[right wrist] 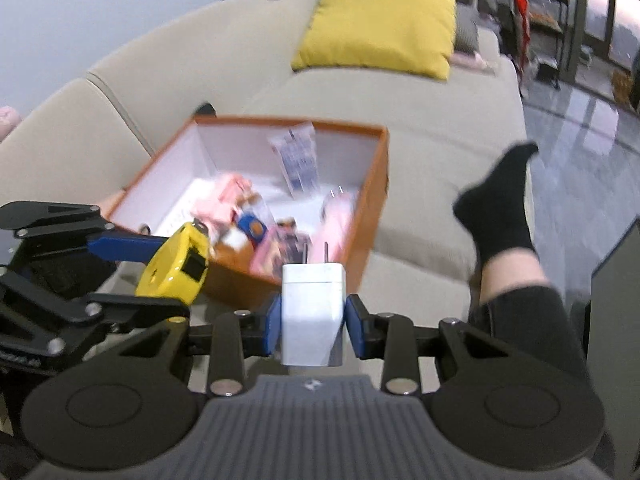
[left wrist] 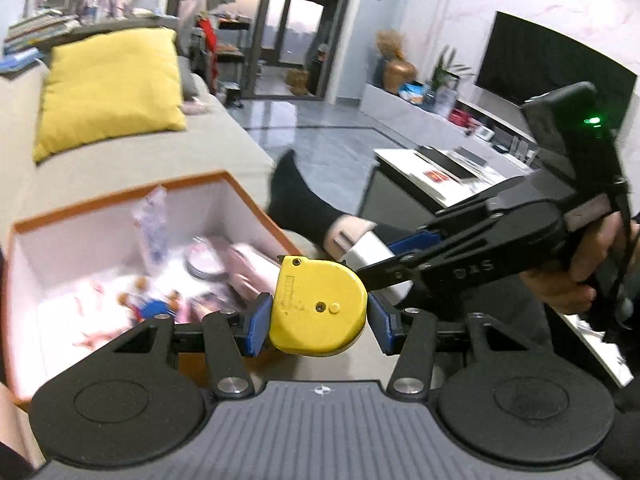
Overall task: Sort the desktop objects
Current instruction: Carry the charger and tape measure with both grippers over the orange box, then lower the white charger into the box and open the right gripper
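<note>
Left gripper (left wrist: pixel 318 314) is clamped on the yellow tape measure (left wrist: pixel 318 306), jaws fairly wide around its body. Right gripper (right wrist: pixel 311 322) is pinched narrower on the white plug charger (right wrist: pixel 312 312), prongs pointing away. Both held in the air on the near side of the orange box (right wrist: pixel 376 184) on the beige sofa (right wrist: pixel 440 112), tape measure left of charger.

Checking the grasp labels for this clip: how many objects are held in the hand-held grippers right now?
2. A yellow tape measure sits clamped in the left hand-held gripper, and a white plug charger in the right hand-held gripper. Both are held near the orange box.
</note>
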The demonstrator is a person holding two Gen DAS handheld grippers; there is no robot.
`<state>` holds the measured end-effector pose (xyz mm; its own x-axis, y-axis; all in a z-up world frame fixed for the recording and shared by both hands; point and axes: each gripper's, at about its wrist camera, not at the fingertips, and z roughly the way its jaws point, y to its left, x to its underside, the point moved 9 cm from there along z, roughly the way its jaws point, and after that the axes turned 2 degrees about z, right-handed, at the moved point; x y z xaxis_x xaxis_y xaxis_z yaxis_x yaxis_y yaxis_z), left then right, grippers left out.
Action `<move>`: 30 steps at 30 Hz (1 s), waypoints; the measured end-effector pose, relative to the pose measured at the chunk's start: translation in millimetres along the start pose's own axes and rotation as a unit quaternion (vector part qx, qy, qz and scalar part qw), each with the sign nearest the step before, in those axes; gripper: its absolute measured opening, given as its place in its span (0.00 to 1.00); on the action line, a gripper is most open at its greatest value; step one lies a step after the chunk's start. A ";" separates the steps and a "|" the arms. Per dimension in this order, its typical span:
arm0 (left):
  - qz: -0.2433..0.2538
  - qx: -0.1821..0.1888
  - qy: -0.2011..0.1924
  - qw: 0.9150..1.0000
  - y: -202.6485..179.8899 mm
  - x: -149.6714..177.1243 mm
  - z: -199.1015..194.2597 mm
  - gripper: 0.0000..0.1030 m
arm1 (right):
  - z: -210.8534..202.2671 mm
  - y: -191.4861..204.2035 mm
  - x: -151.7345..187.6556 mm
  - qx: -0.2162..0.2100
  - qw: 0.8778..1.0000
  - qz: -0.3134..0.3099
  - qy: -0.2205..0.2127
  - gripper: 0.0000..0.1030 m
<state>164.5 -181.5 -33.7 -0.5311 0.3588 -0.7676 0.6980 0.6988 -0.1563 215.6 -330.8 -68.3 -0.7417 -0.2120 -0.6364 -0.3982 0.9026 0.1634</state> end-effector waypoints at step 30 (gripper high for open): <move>-0.075 -0.076 0.028 0.994 121.8 -30.4 50.3 0.58 | 128.9 3.6 -106.0 0.055 0.994 -0.025 0.090 0.35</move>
<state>289.8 -138.4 -60.6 -0.6535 0.2742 -0.7055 0.5295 0.8316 -0.1673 362.4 -256.8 -97.4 -0.8109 -0.3113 -0.4955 -0.3826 0.9228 0.0463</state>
